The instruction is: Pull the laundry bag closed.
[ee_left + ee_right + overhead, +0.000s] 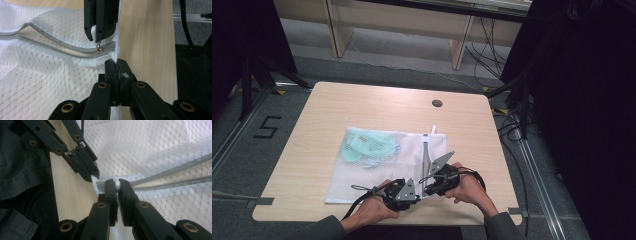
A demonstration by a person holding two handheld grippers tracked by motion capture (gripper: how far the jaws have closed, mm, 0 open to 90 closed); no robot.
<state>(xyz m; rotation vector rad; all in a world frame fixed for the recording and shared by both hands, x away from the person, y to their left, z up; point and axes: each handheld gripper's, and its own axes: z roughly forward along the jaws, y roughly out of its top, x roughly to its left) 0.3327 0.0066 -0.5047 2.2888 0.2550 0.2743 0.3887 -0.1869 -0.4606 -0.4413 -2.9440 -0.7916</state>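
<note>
The white mesh laundry bag (384, 167) lies flat on the wooden desk (312, 150), a pale green item (369, 147) inside. Its grey zipper (62, 48) gapes open; closing remains. The left claw (117, 68) is clamped on the bag's corner fabric. The right claw (117, 186) pinches the white zipper pull (117, 185), round and smooth.

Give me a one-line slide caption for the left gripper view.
Left gripper pinches the corner of the white mesh bag while the right gripper holds the zipper pull at the open zipper's end.
</note>
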